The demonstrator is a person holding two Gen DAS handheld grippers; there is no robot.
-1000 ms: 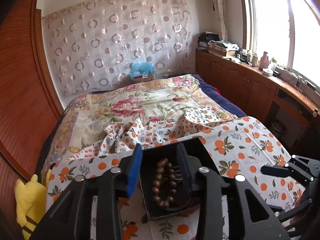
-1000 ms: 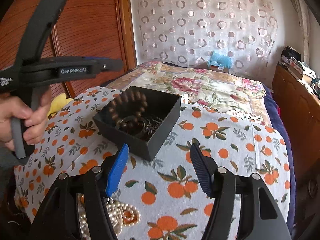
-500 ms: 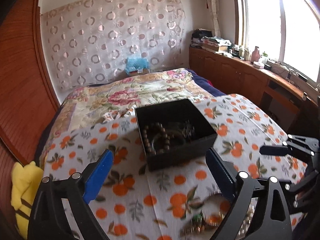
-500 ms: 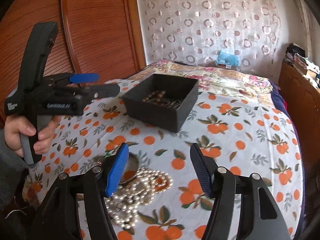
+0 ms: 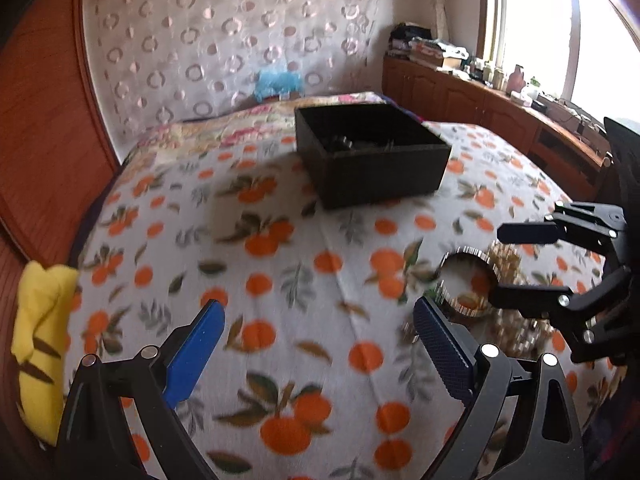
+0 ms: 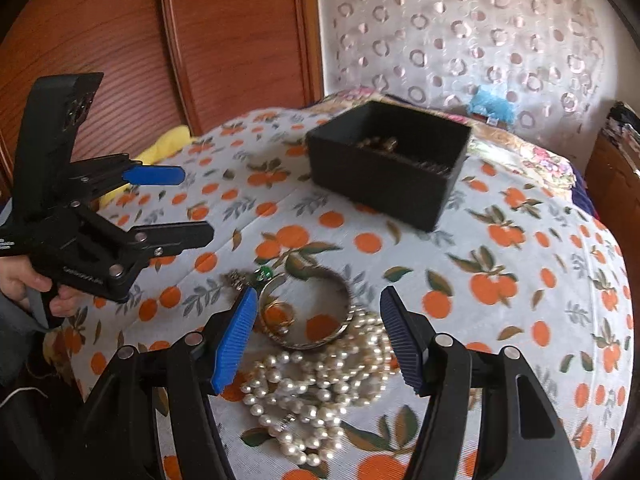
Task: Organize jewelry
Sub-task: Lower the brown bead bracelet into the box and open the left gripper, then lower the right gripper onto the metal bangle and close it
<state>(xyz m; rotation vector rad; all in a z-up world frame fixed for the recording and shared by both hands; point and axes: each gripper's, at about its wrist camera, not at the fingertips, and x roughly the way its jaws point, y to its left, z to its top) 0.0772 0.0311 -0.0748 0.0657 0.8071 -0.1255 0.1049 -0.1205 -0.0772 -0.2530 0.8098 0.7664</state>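
A black open box (image 5: 370,152) with dark beads inside sits on the orange-print cloth; it also shows in the right wrist view (image 6: 388,162). A pile of jewelry lies nearer: a pearl necklace (image 6: 320,380), a metal bangle (image 6: 320,312), a gold ring (image 6: 280,314) and a green-stone piece (image 6: 262,274). My right gripper (image 6: 318,332) is open and empty, hovering right over the pile. My left gripper (image 5: 316,344) is open and empty, above bare cloth left of the pile; it also shows in the right wrist view (image 6: 176,208). The bangle (image 5: 466,284) shows beside the right gripper (image 5: 516,262).
The cloth (image 5: 280,280) covers a rounded surface in front of a bed with a floral quilt (image 6: 532,152). A yellow plush toy (image 5: 40,340) lies at the left edge. A wooden wardrobe (image 6: 180,40) stands left; wooden cabinets (image 5: 480,112) run under the window.
Both grippers pulled back from the box and dropped lower. The left opened and left the box on the cloth. The jewelry pile now lies between the right gripper's fingers.
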